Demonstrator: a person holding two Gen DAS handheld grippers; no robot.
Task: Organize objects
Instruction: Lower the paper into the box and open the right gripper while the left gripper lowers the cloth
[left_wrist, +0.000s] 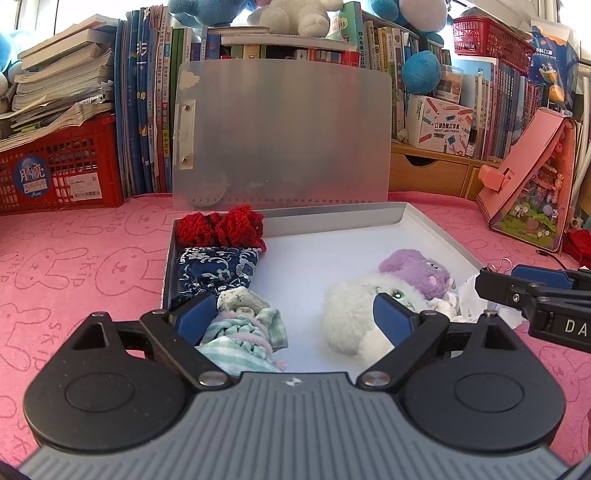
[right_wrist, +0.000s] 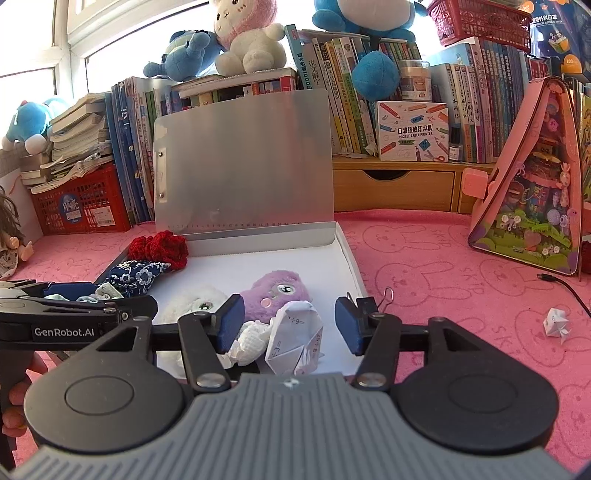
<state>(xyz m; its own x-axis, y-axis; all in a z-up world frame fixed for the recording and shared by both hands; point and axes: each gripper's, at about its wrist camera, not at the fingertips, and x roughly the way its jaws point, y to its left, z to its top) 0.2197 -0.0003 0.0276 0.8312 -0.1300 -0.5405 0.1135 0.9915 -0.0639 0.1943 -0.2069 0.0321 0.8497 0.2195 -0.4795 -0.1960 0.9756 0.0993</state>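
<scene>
Tray (right_wrist: 351, 254) nearly full; both claws wide, empty. Risk: right claw (right_wrist: 290, 323) snags folded paper (right_wrist: 295, 339) withdrawing, dragging it out.

Ahead of the claw, a matt, brushed-metal box lid (left_wrist: 280, 129) is standing; crocheted red yarn (left_wrist: 221, 229), fluffy plush toys (right_wrist: 275, 291) and creased folded paper (right_wrist: 295, 339) are lying inside.

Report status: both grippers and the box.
Left gripper open over the green checked cloth. Right gripper open, folded paper loose between its fingers. Open box filling up; crumpled paper outside.
</scene>
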